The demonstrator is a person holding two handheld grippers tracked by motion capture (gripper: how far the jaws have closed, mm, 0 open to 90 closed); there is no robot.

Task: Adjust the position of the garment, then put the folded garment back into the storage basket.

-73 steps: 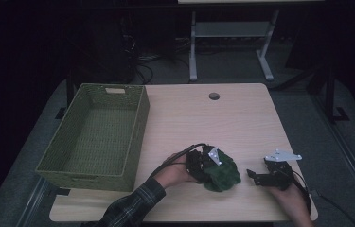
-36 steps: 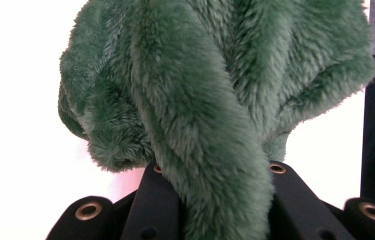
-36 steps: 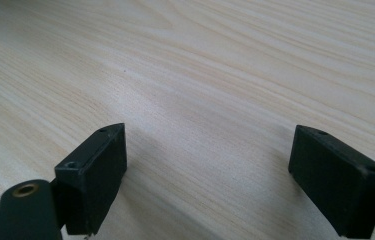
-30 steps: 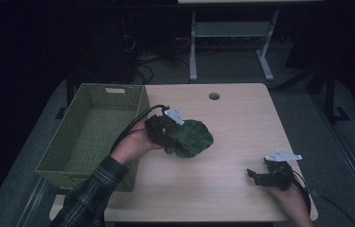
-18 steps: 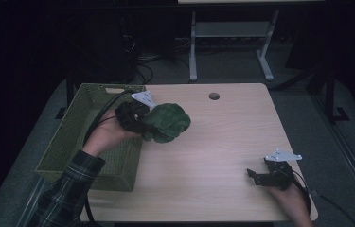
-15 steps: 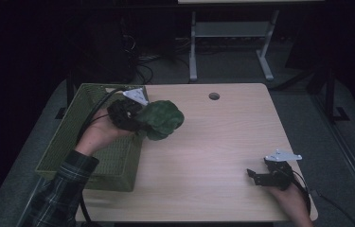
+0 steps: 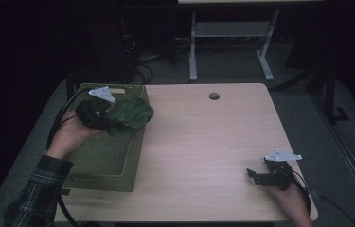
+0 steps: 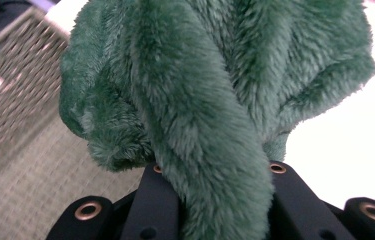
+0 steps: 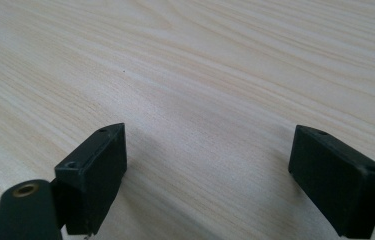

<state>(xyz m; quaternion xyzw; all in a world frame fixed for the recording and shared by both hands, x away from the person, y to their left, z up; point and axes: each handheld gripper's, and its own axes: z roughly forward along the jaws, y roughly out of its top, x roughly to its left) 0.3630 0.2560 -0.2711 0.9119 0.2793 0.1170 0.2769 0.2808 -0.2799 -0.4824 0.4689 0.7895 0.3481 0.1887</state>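
The left gripper (image 7: 100, 112) has its jaws clamped on a fold of the green plush cloth (image 7: 130, 115), which hangs in the air above the right rim of the woven basket (image 7: 104, 158) at the counter's left edge. To do the drop well, carry the bundle further in over the basket's middle, since part of it overhangs the counter (image 7: 203, 142), lower it, then part the jaws. The right gripper (image 7: 260, 177) rests near the counter's right front corner, jaws apart and holding nothing.
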